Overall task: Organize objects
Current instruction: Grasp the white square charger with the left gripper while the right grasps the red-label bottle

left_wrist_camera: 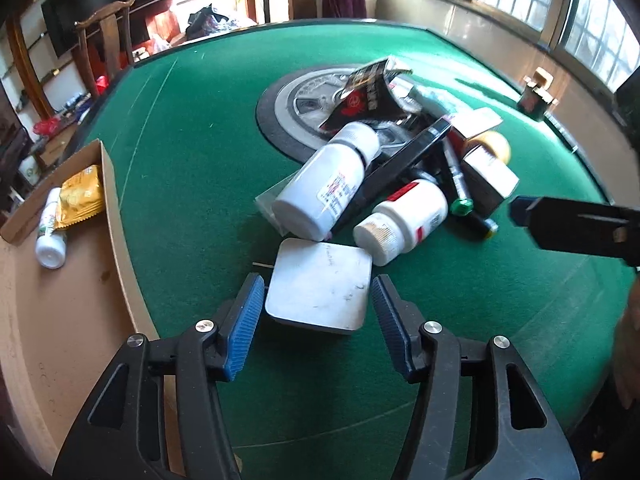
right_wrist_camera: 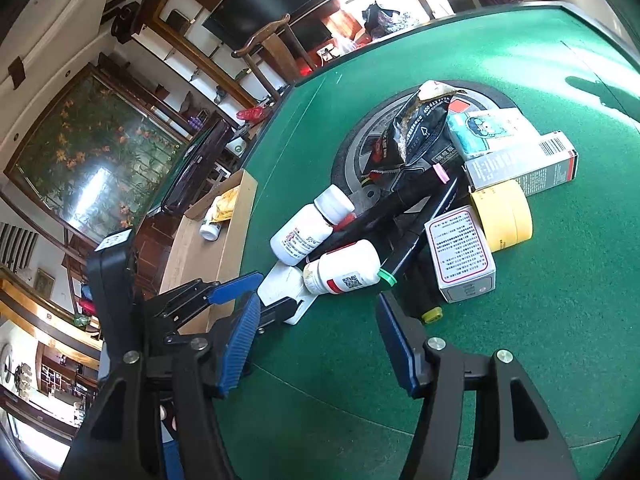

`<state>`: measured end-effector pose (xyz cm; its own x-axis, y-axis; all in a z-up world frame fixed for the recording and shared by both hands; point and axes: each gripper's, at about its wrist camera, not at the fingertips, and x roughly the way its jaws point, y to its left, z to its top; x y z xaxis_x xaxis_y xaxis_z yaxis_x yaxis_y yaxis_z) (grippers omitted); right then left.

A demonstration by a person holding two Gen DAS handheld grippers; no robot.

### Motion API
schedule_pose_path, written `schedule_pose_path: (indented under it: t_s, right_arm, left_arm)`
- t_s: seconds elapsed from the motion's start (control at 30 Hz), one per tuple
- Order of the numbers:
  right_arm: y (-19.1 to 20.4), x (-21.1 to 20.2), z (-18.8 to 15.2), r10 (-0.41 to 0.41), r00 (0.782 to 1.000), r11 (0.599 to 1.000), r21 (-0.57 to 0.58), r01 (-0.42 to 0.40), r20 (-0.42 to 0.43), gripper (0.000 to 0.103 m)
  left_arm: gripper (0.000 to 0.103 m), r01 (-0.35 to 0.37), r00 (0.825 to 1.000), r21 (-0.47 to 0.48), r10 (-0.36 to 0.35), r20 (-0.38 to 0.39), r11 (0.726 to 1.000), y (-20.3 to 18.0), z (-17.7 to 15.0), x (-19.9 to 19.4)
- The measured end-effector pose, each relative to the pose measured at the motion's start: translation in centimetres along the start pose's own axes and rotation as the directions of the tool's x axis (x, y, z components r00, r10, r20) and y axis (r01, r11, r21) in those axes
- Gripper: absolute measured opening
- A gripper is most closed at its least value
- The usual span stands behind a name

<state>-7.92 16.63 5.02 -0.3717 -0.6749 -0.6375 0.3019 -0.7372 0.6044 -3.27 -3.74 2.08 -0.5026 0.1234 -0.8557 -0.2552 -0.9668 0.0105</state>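
A pile of objects lies on the green table (left_wrist_camera: 192, 152): two white pill bottles (left_wrist_camera: 324, 184) (left_wrist_camera: 404, 220), a black snack bag (left_wrist_camera: 368, 92), small boxes (right_wrist_camera: 464, 256), a yellow tape roll (right_wrist_camera: 504, 216) and markers. My left gripper (left_wrist_camera: 318, 304) is open, its blue pads on both sides of a flat white square box (left_wrist_camera: 320, 284), not touching it. The left gripper also shows in the right wrist view (right_wrist_camera: 260, 288) around that box (right_wrist_camera: 280, 284). My right gripper (right_wrist_camera: 316, 344) is open and empty, above the felt just in front of the pile.
A cardboard box (left_wrist_camera: 108, 184) at the table's left edge holds a yellow packet (left_wrist_camera: 80, 196) and a small white bottle (left_wrist_camera: 50, 240). A round grey disc (left_wrist_camera: 296, 100) lies under the pile. A dark green box (left_wrist_camera: 534, 98) stands far right. Wooden chair (left_wrist_camera: 106, 36) behind.
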Motion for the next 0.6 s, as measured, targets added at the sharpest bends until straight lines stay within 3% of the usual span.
schedule_pose_path:
  t_s: [0.13,0.4,0.6]
  right_arm:
    - [0.1,0.3,0.0,-0.013,1.0,1.0,-0.007,0.013,0.009,0.062]
    - [1.1,3.5,1.8,-0.04,0.999,0.998,-0.057,0.038,-0.019,0.061]
    - [0.8,6.3,3.2,-0.11,0.993,0.991,-0.078,0.107,-0.043,0.061]
  left_arm:
    - [0.058,0.007,1.0,-0.016,-0.007,-0.025,1.0,-0.1,0.0,1.5]
    - [0.055,-0.01,0.999,-0.078,0.012,0.036,0.997,1.1,-0.5,0.6]
    - [0.051,0.006,0.998,-0.173,0.005,0.06,0.985,3.6,-0.7,0.1]
